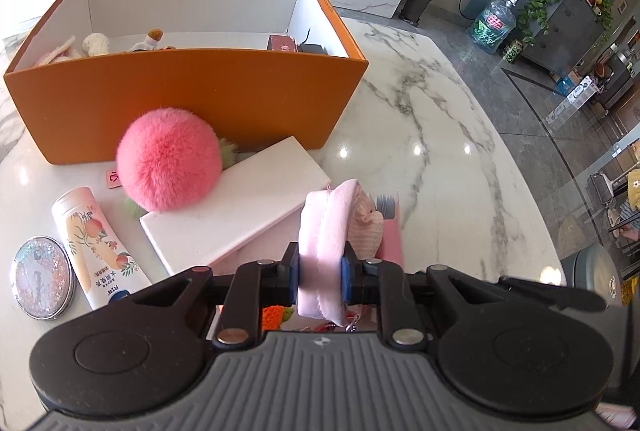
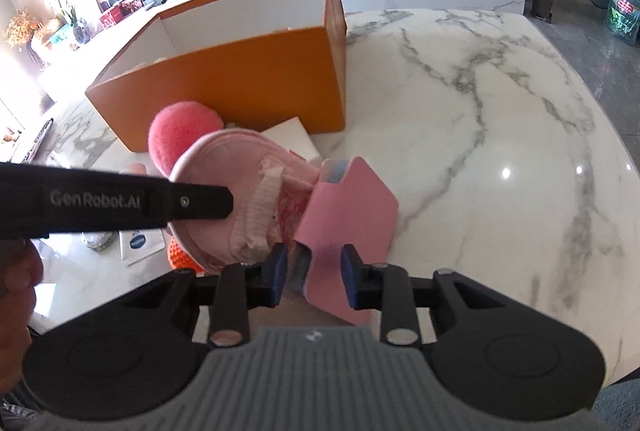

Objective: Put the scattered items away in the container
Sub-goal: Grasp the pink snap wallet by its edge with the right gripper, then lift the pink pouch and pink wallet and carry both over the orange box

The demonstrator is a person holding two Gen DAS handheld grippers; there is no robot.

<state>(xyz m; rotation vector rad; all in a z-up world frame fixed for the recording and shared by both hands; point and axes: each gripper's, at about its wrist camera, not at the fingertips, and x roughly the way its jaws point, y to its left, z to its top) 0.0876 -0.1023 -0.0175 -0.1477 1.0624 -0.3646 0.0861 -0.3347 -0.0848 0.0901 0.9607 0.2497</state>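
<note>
A soft pink headband [image 1: 320,251] is clenched between the left gripper's [image 1: 320,273] fingers, above the marble counter [image 1: 440,135] near the orange box [image 1: 188,91]. The right gripper's [image 2: 314,273] fingers straddle a pink case [image 2: 352,207], not yet gripping it.

left wrist: steep down, close | right wrist: same | shared: orange box [image 1: 192,103] [image 2: 256,83], marble table [image 1: 440,119] [image 2: 480,103]

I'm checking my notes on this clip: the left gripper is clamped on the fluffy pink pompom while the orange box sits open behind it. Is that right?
Not quite. The left gripper is clamped on a pale pink fabric band, not the fluffy pink pompom, which lies untouched on the table against the orange box. The left wrist view shows this. The box does sit open behind it.
</note>
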